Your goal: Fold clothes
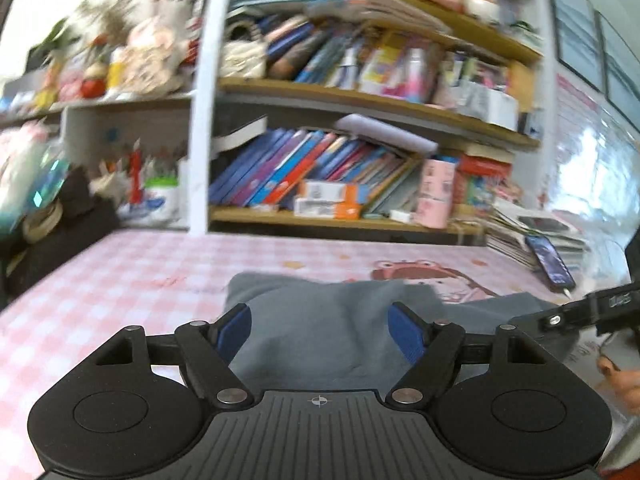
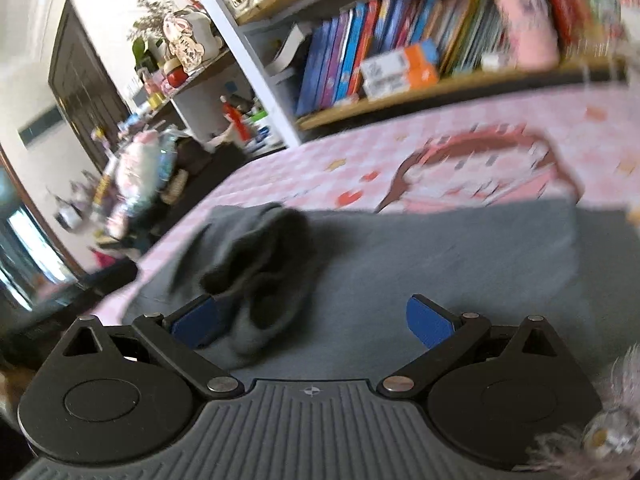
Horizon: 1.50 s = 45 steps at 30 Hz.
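Grey garment spread on a pink checked bedsheet, with folding seemingly part done. In the right wrist view the cloth fills the lower middle of the frame, its far edge running straight and flat toward the upper right, which suggests one fold already laid. At centre left a bunched, darker sleeve or cuff lies crumpled on top, unsmoothed; that part, and any final halving, looks left to do.

Both tools hang over the cloth with nothing between their blue pads. The left gripper, low in its own frame, has its jaws standing wide apart above the soft fabric. The right gripper is likewise spread, its left pad just beside the crumpled sleeve; contact cannot be judged through the blur.

The garment reads as a thick, matte knit with soft rolled edges. The sheet is thin printed cotton bearing a cartoon figure. Behind, along the top of both frames, wooden shelves hold glossy, leaning book spines, and a dark phone rests at the right.
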### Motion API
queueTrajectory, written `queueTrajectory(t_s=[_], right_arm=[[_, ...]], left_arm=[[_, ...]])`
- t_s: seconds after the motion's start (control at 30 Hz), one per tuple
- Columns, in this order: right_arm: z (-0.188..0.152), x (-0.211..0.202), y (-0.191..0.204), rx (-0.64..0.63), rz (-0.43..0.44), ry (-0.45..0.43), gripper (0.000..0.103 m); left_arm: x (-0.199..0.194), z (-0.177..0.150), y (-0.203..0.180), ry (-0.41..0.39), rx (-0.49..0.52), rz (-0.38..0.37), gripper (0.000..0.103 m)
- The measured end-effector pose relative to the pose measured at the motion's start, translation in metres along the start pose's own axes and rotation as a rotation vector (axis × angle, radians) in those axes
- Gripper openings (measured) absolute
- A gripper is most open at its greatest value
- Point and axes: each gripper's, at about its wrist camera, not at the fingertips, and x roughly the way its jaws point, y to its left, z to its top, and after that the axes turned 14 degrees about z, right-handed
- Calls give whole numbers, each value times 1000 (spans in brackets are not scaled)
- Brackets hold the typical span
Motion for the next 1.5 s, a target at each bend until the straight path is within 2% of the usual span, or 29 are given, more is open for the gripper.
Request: queueTrajectory(t_s=[0.1, 0.2, 0.33, 0.4, 0.43, 0.5, 0.57, 0.7, 0.77, 0.83, 0.9, 1.03, 1.17, 1.2, 1.23, 1.3, 1.33, 1.4, 1.5], right_arm=[[3, 9, 2, 95, 61, 15, 102], [5, 18, 6, 155, 92, 26, 100], [7, 33, 13, 160, 41, 46, 99], [5, 43, 12, 158, 19, 63, 93], [4, 47, 12, 153, 9, 68, 84], [3, 51, 11, 142, 7, 63, 59], [3, 49, 7, 195, 59, 58, 24], [9, 22, 5, 298, 206, -27, 21], [10, 12, 0, 340, 218, -50, 21], [9, 15, -5, 324, 114, -22, 21], [5, 22, -10, 291, -6, 14, 27], [2, 23, -2, 208, -48, -8, 40], [8, 15, 25, 25, -115, -76, 41], [10, 15, 28, -11, -118, -84, 41], [11, 16, 30, -42, -119, -83, 39], [10, 25, 29, -64, -120, -42, 25], [9, 30, 27, -54, -120, -15, 14], [4, 31, 27, -53, -119, 0, 13], [2, 25, 41, -117, -86, -16, 12]], left_arm=[[5, -10, 1, 19, -4, -6, 77], [6, -17, -2, 5, 9, -6, 77], [3, -19, 4, -9, -16, -18, 77], [1, -19, 7, -15, -32, -25, 77], [0, -19, 8, -13, -38, -26, 77], [0, -20, 10, -16, -45, -27, 77], [-2, -20, 11, -29, -51, -27, 77], [-13, -20, 15, -99, -78, -42, 76], [-16, -19, 16, -129, -94, -48, 76], [-14, -20, 17, -131, -111, -66, 76], [-8, -22, 15, -99, -102, -67, 76], [-7, -26, 10, -90, -75, -55, 75], [-10, -27, 10, -108, -86, -72, 70], [-10, -27, 9, -108, -81, -77, 66], [-10, -28, 7, -109, -75, -83, 60], [-11, -29, 5, -111, -66, -94, 48], [-11, -29, 5, -111, -63, -97, 42], [-11, -30, 3, -112, -57, -104, 35], [-10, -30, 2, -109, -53, -112, 35]])
